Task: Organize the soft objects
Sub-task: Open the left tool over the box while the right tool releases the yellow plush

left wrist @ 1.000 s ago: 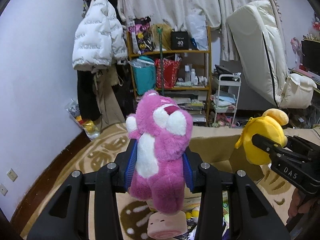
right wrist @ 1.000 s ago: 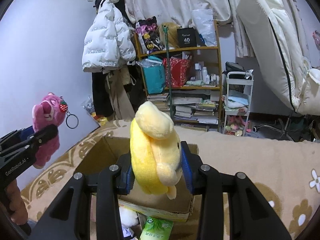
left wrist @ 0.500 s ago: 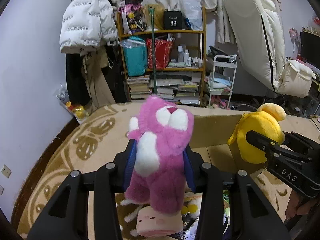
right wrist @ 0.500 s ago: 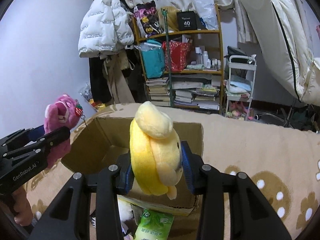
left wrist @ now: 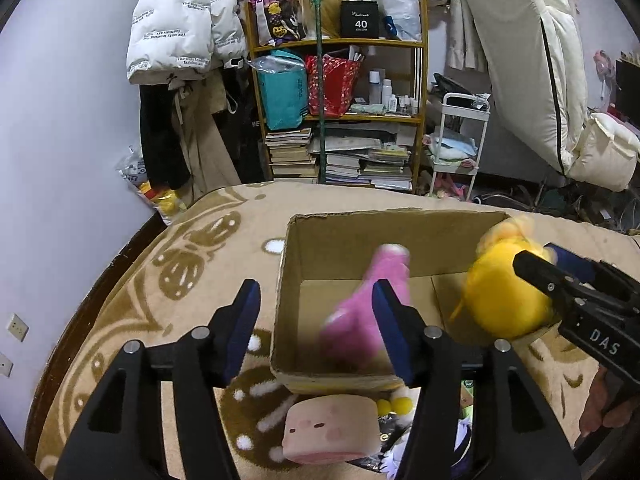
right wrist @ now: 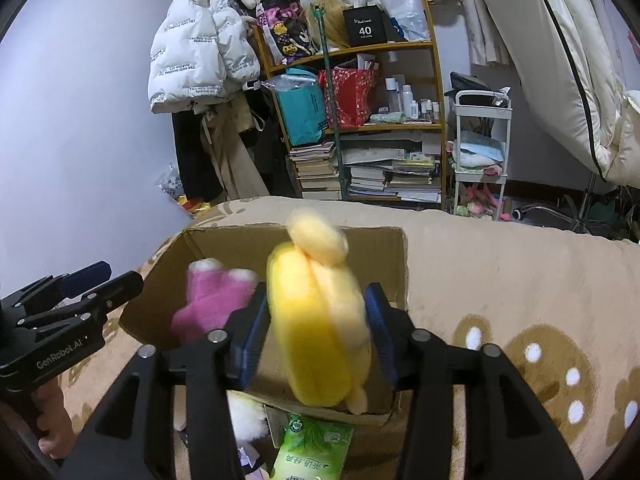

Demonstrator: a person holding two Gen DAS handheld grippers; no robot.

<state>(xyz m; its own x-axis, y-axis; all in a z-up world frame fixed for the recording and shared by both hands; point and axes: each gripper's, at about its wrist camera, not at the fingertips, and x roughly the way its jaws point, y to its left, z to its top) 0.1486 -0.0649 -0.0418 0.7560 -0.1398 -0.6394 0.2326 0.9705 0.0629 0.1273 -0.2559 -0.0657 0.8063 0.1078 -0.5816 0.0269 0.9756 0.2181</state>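
An open cardboard box [left wrist: 332, 240] stands on the beige rug. My left gripper [left wrist: 316, 330] is open over the box's near left edge. The pink plush bear [left wrist: 366, 308] is blurred, free of the jaws and dropping into the box; it also shows in the right wrist view [right wrist: 214, 298]. My right gripper [right wrist: 316, 338] holds its jaws a little apart around the yellow plush [right wrist: 320, 328], which is blurred; I cannot tell if they still grip it. The yellow plush [left wrist: 504, 296] hangs over the box's right side.
A pink square plush [left wrist: 330, 428], small yellow balls [left wrist: 394, 404] and a green tissue pack [right wrist: 312, 448] lie on the rug before the box. A cluttered bookshelf [left wrist: 344, 112], a white jacket [left wrist: 180, 20] and a white cart [left wrist: 460, 140] stand behind.
Both grippers moved forward and down over the box. My left gripper opened and let go of the pink bear, which falls into the box. The right jaws spread slightly around the yellow plush.
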